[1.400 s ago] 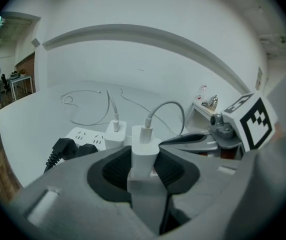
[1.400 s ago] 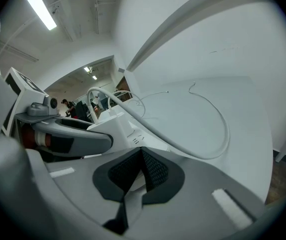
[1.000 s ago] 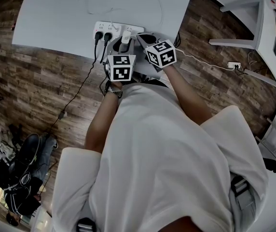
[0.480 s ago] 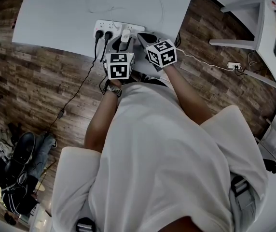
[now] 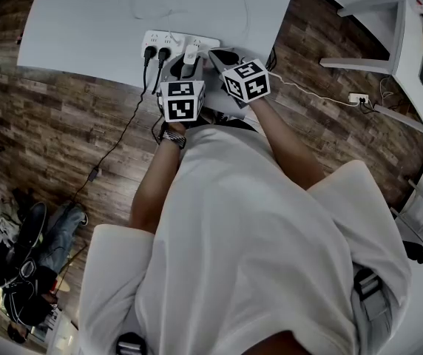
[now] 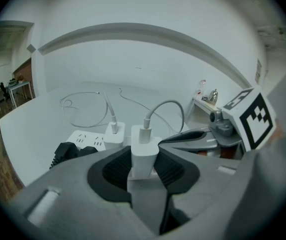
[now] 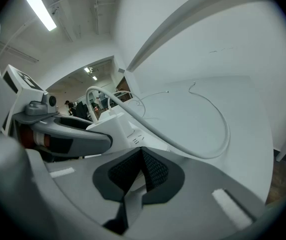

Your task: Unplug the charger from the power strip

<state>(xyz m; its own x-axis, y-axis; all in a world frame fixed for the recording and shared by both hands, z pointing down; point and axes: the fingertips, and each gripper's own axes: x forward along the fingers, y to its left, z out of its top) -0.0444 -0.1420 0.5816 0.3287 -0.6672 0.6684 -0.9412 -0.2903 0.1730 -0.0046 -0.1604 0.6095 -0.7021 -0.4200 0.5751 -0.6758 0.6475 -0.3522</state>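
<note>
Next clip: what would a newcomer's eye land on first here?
The left tool, clamped on a white charger that stands on the strip at the table's near edge. Right beside it is the right tool, jaws together, by the strip's end.

Dark wood-plank floor (image 5: 63, 124) surrounds a white table (image 5: 86, 28); a tube light (image 7: 39, 6) glows overhead.
</note>
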